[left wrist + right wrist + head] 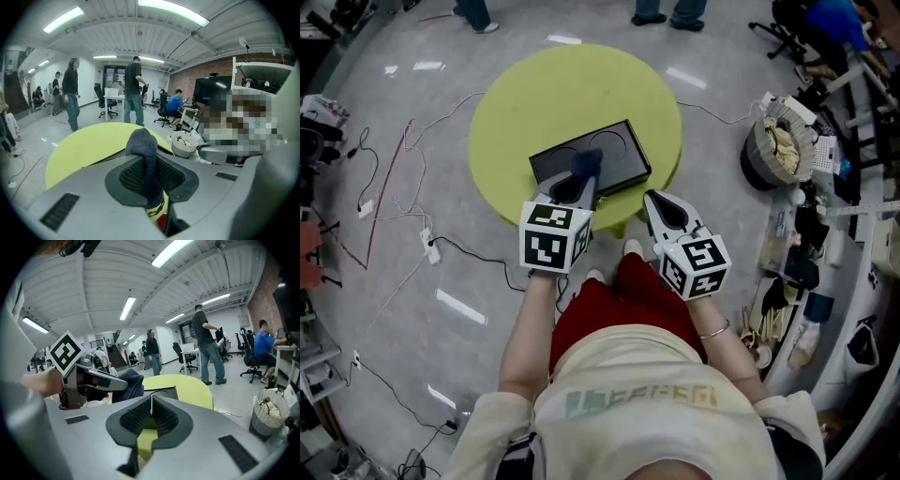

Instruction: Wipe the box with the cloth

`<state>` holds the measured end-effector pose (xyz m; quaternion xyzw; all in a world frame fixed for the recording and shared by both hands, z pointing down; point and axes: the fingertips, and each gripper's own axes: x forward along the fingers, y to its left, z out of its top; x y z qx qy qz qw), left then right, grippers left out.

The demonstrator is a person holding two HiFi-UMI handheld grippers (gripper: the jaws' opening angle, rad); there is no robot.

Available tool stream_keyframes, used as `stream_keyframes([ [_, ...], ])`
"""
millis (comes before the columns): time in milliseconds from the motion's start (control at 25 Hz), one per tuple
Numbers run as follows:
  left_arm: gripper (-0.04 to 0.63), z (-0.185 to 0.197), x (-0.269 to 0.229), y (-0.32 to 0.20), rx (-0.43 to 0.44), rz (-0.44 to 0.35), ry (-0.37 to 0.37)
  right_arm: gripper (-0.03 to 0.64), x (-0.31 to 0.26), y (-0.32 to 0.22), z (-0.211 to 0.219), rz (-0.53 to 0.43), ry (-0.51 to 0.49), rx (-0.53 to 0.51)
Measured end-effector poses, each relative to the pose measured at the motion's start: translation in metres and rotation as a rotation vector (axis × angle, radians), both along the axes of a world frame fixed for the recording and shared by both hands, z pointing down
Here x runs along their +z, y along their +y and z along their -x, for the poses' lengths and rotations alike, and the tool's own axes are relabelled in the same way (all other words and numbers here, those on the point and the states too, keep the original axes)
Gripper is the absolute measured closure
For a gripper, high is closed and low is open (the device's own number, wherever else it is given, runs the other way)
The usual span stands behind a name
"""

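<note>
1 round green desk (516, 103). 1 black box (619, 150) on the desk's near side. 2 grippers: right gripper (656, 202) has its jaws closed together on nothing and sits at the desk's near rim, just right of the box. Left gripper (574, 187) is clamped on the 1 dark blue cloth (586, 161), whose bunch sticks out past the tips over the box's near edge.

The cloth (586, 162) is dark blue; the box (619, 150) black with a thin pale curve; the table (544, 94) yellow-green. The left gripper (578, 183) and right gripper (651, 197) are grey; their cubes white with black squares
</note>
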<state>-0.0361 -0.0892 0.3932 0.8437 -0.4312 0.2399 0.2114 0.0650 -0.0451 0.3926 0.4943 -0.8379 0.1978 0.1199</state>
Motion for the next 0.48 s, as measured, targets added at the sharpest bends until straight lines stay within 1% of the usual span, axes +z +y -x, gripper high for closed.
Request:
stream_keyframes([
  [160,0.531,-0.059,0.004,-0.017,0.045,0.027,0.061,0.578,0.006,-0.015,-0.039,0.012,-0.008,0.026],
  [320,0.531,-0.114,0.011,-0.031,0.08,0.062,0.115,0.578,0.017,-0.025,-0.071,0.036,-0.011,0.029],
  [400,0.531,-0.131,0.019,-0.039,0.077,0.075,0.12,0.578,0.02,-0.031,-0.081,0.046,-0.011,0.027],
  [480,0.531,-0.14,0.032,-0.045,0.059,0.096,0.112,0.578,0.023,-0.037,-0.089,0.056,-0.012,0.023],
])
